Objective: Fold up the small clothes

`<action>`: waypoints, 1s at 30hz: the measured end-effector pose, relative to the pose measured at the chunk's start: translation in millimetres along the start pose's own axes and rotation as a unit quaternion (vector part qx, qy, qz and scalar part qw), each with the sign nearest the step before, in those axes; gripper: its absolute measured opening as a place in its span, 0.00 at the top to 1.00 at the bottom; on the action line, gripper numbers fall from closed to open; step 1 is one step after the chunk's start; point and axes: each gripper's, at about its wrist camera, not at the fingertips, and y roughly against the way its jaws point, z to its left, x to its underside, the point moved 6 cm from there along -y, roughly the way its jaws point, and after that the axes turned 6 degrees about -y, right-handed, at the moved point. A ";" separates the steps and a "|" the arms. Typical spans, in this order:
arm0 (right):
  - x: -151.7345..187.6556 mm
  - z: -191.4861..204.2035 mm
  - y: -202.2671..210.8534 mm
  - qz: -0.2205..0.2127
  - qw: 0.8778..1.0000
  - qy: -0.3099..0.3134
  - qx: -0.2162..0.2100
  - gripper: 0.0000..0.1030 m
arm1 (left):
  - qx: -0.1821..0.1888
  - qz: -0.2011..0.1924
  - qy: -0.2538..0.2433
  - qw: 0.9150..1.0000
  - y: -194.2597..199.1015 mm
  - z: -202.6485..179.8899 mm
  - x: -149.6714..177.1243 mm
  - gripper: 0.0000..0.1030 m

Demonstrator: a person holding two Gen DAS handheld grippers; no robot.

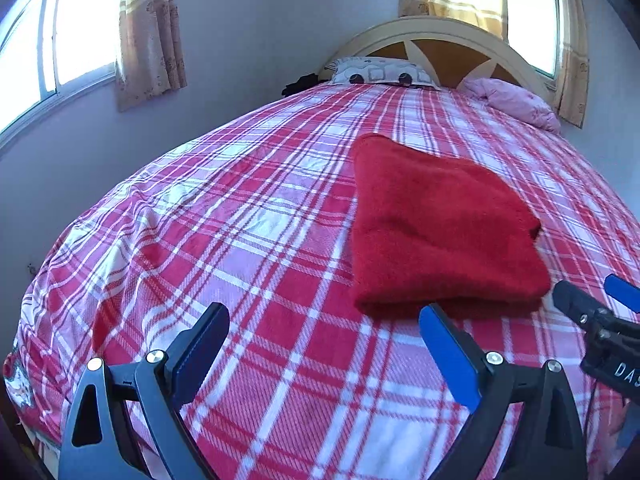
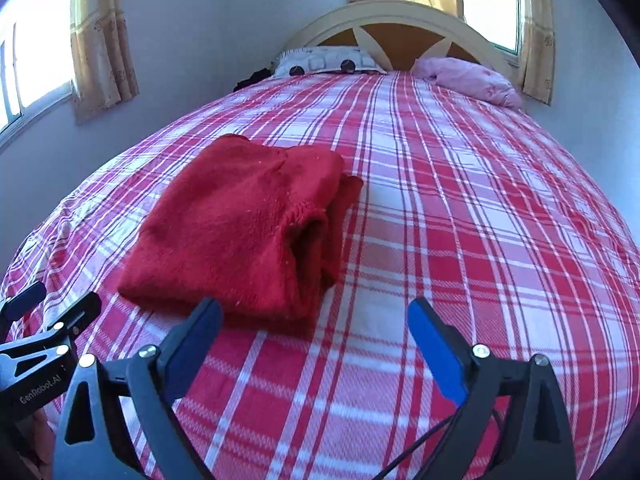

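The fuzzy red knitted garment (image 1: 444, 224) lies folded mid-bed on the plaid bedspread (image 1: 240, 240), apparently finished. Left gripper (image 1: 324, 344) and right gripper (image 2: 316, 336) hang spread and empty just short of it, released.

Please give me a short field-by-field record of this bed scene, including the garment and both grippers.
surface: plaid bedspread, red, pink and white
garment: red knitted garment, folded into a compact stack, lying on the bedspread
left gripper: jaws open, nothing between them, near the garment's near edge
right gripper: jaws open, empty, beside the garment
head of bed: patterned pillow, pink bundle, arched headboard
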 end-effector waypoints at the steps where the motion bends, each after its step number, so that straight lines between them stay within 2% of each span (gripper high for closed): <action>1: 1.4 -0.3 2.1 0.000 1.000 0.000 0.002 0.05 | 0.003 -0.002 -0.003 1.000 2.7 -3.2 0.4 0.06; 8: 15.1 -5.2 26.5 -0.010 1.000 -0.007 0.011 0.04 | 0.025 -0.010 -0.027 0.999 23.7 -21.7 2.1 0.06; 19: 26.7 -12.4 63.5 -0.039 0.999 -0.017 0.026 0.01 | 0.029 -0.037 -0.046 0.998 53.7 -31.3 3.7 0.06; 30: 8.2 -11.5 117.6 -0.099 0.994 -0.026 0.037 0.00 | 0.037 -0.068 -0.044 0.996 87.9 -32.2 -6.2 0.06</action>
